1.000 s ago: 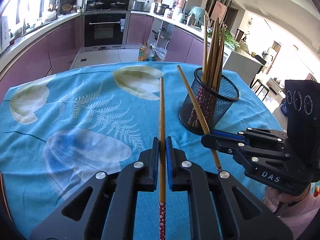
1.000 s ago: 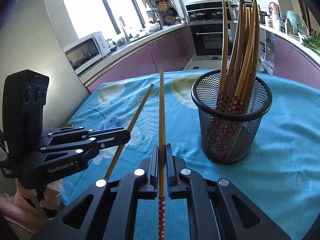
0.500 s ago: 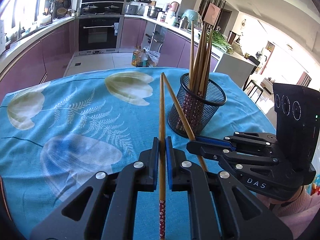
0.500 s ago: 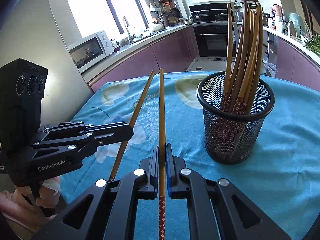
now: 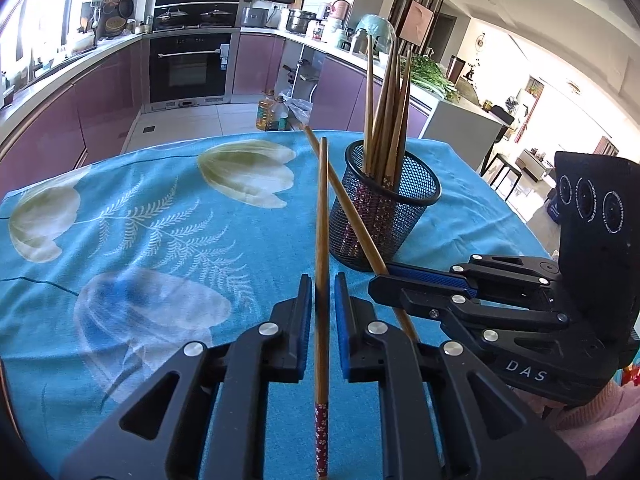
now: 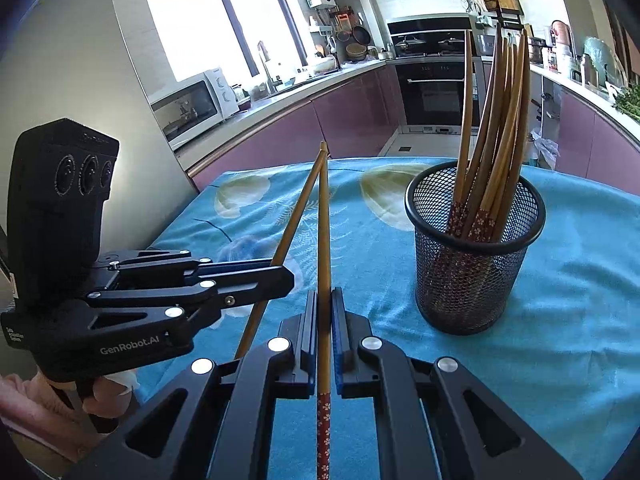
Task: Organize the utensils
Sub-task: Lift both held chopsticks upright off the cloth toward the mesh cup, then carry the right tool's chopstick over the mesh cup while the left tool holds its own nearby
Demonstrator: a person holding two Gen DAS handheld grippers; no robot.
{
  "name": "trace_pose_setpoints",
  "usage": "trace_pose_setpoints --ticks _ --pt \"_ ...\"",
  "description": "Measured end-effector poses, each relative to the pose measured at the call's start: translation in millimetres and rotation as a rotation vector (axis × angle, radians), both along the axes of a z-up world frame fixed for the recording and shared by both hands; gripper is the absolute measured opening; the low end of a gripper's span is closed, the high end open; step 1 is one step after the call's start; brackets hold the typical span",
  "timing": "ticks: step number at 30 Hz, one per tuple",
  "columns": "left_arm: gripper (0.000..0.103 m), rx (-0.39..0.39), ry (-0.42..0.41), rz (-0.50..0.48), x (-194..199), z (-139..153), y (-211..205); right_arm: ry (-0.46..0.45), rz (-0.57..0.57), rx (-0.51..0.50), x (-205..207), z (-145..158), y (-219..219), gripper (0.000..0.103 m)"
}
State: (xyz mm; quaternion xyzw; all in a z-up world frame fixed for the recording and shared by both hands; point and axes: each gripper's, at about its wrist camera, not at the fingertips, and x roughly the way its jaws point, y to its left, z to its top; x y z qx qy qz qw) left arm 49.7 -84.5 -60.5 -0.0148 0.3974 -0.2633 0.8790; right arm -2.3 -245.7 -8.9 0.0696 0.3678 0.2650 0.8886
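**Desk:** What are you seeing on the left side?

**Operator:** I'm looking along the left gripper (image 5: 322, 280); its fingers are opening, and the left chopstick (image 5: 321, 220) is lying straight down the gap between them; I'm seeing a sliver of space on each side of it, so the blue pads (image 5: 306, 300) are no longer pressing on it; its red patterned end is pointing back toward my camera and its bare tip is reaching out over the table (image 5: 160, 220).

**Desk:** And the right?

**Operator:** The right gripper (image 6: 323, 296) is pinching the right chopstick (image 6: 323, 240); the fingers are pressed tight against it with no gap showing; this one is also running along the centre line, patterned end toward me, tip pointing away and above the blue flowered cloth.

**Desk:** How are the two sticks sitting against each other?

**Operator:** They are converging at the far tips, making a narrow V in the right view; in the left view the right one is crossing behind mine near its tip; I cannot tell whether they are touching.

**Desk:** Where is the holder?

**Operator:** The mesh cup (image 6: 472, 280) is standing upright on the table to the right of both held sticks, near them but apart; a bundle of chopsticks (image 6: 500, 120) is leaning inside it, patterned ends down.
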Motion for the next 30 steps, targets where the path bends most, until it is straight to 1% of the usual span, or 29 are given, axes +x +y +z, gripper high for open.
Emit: trace_pose_setpoints --ticks 3,6,11,19,30 --pt "0.008 -0.003 0.006 -0.003 1 -1 -1 -0.003 -0.002 -0.002 0 0 0 0.006" --pt "0.008 -0.005 0.003 0.000 1 0 0 -0.006 -0.009 -0.005 0 1 -1 0.006" --pt "0.008 -0.008 -0.010 -0.001 0 3 0 -0.014 -0.038 0.000 2 4 -8 0.006" --pt "0.008 -0.010 -0.033 -0.016 -3 11 -3 -0.052 -0.074 0.009 3 13 -22 0.006" --pt "0.008 -0.018 -0.071 -0.030 -6 26 -6 -0.091 -0.085 0.024 2 23 -35 0.006"
